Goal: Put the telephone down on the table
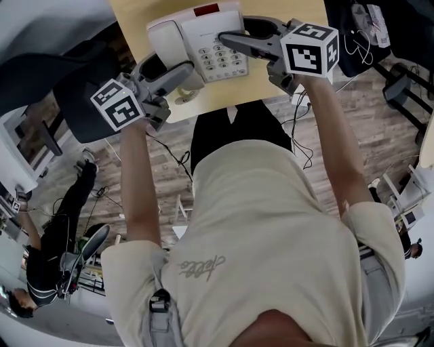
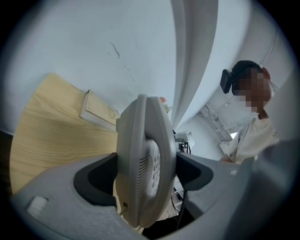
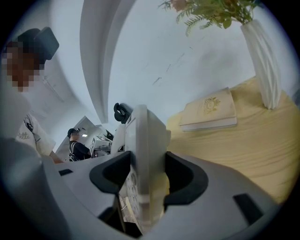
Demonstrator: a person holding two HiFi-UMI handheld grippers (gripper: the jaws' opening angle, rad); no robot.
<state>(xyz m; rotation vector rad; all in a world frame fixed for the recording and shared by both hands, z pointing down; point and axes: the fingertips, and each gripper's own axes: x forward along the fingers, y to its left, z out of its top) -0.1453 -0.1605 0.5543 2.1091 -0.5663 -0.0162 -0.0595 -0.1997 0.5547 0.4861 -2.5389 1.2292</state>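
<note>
White plastic desk telephone (image 1: 203, 37) clamped at both sides: left gripper (image 1: 178, 76) and right gripper (image 1: 239, 35) each closed on it, arms stretched forward over pale wooden table (image 1: 135, 13).

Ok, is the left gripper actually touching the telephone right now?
Touching. The left gripper view shows the left gripper with its jaws pressed against both sides of the telephone, with no gap on either side.
</note>
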